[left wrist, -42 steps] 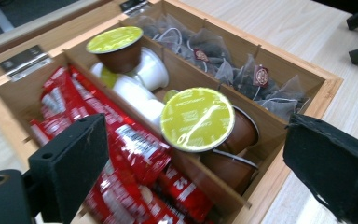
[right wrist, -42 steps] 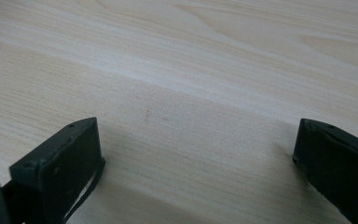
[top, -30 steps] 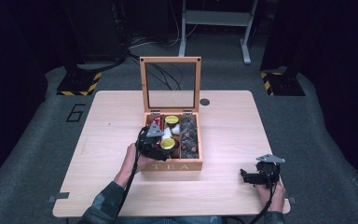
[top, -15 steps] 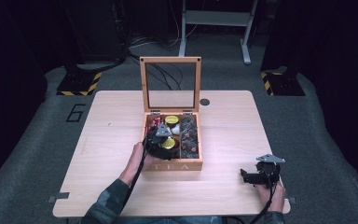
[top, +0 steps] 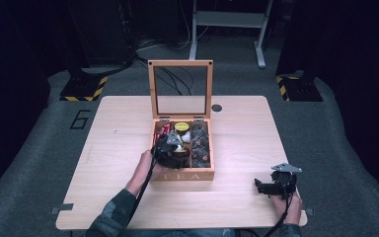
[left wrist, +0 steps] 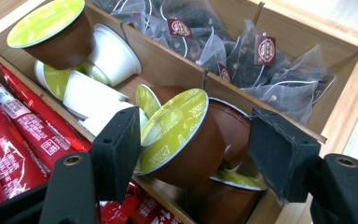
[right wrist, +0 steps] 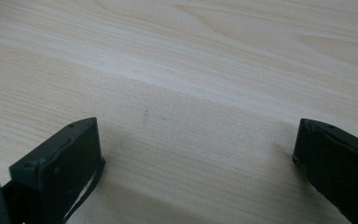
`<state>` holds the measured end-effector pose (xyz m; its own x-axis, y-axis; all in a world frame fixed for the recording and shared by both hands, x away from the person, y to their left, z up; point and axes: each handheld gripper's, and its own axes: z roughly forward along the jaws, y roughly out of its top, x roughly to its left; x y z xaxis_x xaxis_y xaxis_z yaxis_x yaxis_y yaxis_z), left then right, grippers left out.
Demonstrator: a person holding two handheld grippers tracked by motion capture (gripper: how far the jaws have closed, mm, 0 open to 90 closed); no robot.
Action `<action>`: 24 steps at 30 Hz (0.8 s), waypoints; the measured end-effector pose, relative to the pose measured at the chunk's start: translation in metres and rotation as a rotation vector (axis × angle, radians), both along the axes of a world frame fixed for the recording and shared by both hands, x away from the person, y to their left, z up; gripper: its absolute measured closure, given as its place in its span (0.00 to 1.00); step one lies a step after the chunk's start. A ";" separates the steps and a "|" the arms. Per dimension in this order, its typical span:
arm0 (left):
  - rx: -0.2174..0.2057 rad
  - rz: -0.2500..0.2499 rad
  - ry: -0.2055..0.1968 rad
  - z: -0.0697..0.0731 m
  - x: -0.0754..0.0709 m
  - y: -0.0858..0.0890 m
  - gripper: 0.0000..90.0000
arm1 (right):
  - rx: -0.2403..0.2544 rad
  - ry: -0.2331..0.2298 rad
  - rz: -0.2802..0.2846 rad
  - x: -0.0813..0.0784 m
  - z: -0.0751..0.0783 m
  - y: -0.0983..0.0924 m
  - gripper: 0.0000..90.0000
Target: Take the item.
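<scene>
While left claw (left wrist: 193,154) sat in tea box (top: 183,175), jaws had just been closing, brown pod (left wrist: 182,140) between pads. Left pad touched green lid edge; right pad looked just clear of pod: released, not yet gripping. Pod lay tilted, axis roughly across the gap, lid facing left pad, in middle compartment. Right claw (right wrist: 193,158) well apart on table (right wrist: 214,70), jaws wide, empty.

Both grippers black; left gripper (top: 170,148) and right gripper (top: 275,183) each carry a grey three-cornered plate on top and trail a black cable. Fingers (left wrist: 116,151) are blocky black foam-like pads on arms with brass-coloured screws. Sleeves (top: 116,216) dark, mottled grey-green.
</scene>
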<state>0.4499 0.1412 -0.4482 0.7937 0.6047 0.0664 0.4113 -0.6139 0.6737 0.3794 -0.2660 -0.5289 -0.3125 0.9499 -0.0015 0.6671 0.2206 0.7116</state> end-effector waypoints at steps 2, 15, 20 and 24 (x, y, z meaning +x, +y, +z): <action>0.009 0.003 0.003 0.000 0.001 0.000 0.40 | 0.001 -0.002 -0.005 0.000 0.000 0.000 0.00; 0.052 0.014 -0.010 0.000 0.002 -0.002 0.49 | 0.001 -0.002 -0.005 0.000 0.000 0.000 0.00; 0.037 0.011 0.003 0.000 0.004 -0.001 0.52 | 0.001 -0.002 -0.006 0.000 0.000 0.000 0.00; 0.018 -0.007 0.003 0.001 0.006 0.001 0.54 | 0.003 0.000 -0.003 0.000 0.000 0.000 0.01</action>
<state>0.4563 0.1424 -0.4475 0.7983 0.5976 0.0744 0.4090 -0.6288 0.6613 0.3796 -0.2658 -0.5290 -0.3092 0.9510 0.0012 0.6675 0.2161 0.7125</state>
